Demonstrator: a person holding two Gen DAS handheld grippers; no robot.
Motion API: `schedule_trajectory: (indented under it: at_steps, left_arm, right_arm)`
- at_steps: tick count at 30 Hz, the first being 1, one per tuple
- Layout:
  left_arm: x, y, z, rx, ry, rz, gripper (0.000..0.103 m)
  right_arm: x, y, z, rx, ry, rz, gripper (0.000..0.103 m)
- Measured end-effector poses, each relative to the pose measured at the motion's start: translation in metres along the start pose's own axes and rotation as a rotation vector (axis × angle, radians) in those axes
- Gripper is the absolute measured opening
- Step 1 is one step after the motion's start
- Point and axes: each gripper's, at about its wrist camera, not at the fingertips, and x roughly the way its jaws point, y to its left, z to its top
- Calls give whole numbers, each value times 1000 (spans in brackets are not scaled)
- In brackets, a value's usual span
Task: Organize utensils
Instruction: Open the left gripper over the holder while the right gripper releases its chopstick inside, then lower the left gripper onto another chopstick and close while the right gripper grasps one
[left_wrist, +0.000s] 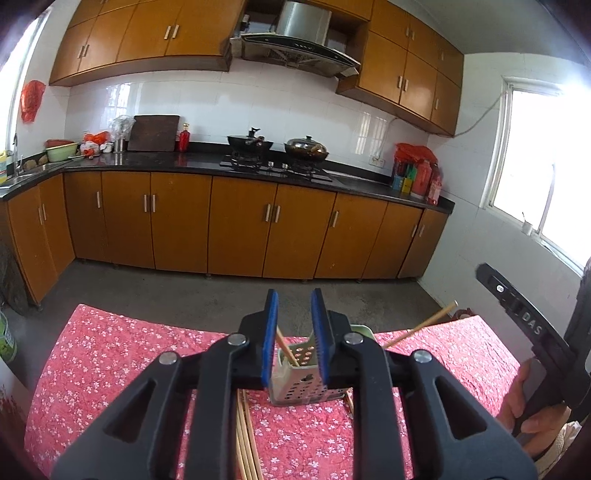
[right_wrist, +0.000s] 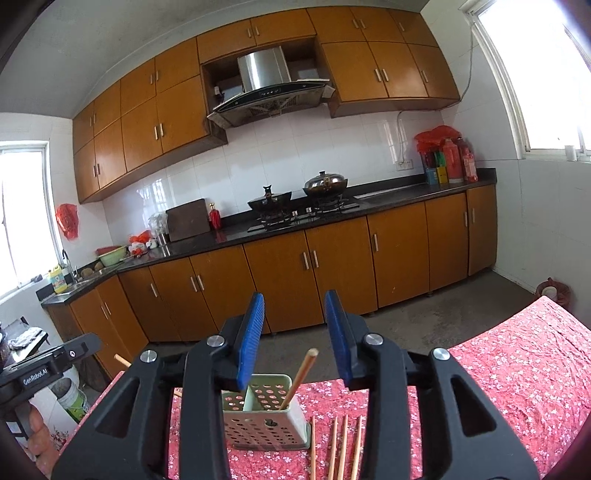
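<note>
A pale perforated utensil holder stands on the red flowered tablecloth. One wooden chopstick leans inside it. My left gripper is just above and before the holder, its blue pads a narrow gap apart and touching nothing. My right gripper hovers over the holder with its jaws wider and nothing between them. Several loose chopsticks lie flat on the cloth near the holder. Another chopstick slants up at the right, its lower end hidden.
A hand grips the black body of the right tool. The left tool's body shows at the left edge. A bucket stands on the floor beside the table. Brown cabinets line the far wall across bare floor.
</note>
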Motion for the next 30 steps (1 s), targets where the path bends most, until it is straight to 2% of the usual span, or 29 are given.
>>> schedule_trajectory:
  at_steps: [4,8,12,13,16,18,23,25,27,30]
  left_arm:
    - [-21,15,-6,-22,-29,38,26]
    - [-30,42,-32,-43,-13,104,27]
    - [-14,74,-81,-62,98,171,27]
    - [-10,80,-94,-65,128,182,27]
    - [6,97,-135,-83,223,198,27]
    - [14,103,-156,-94,274,201,27]
    - [25,99,-191,-100,357,175,27]
    - [28,95,-199,-95,370,158,27]
    - [28,89,-203,-88,381,134,27]
    - [29,83,-207,-73,397,107,27]
  right_arm:
    - [-14,-20,-12,28,24,-45,38]
    - [-13,-49,-47,59,129,-108,38]
    - [6,-72,-105,75,313,-147,37]
    - [14,-76,-125,82,381,-144,35]
    - [29,-74,-162,85,510,-119,26]
    - [36,-68,-181,77,568,-98,24]
    - [45,-49,-209,-2,635,-93,23]
    - [46,-48,-216,-36,640,-115,10]
    - [49,-47,-217,-55,643,-131,8]
    - [50,-61,-212,-37,628,-218,8]
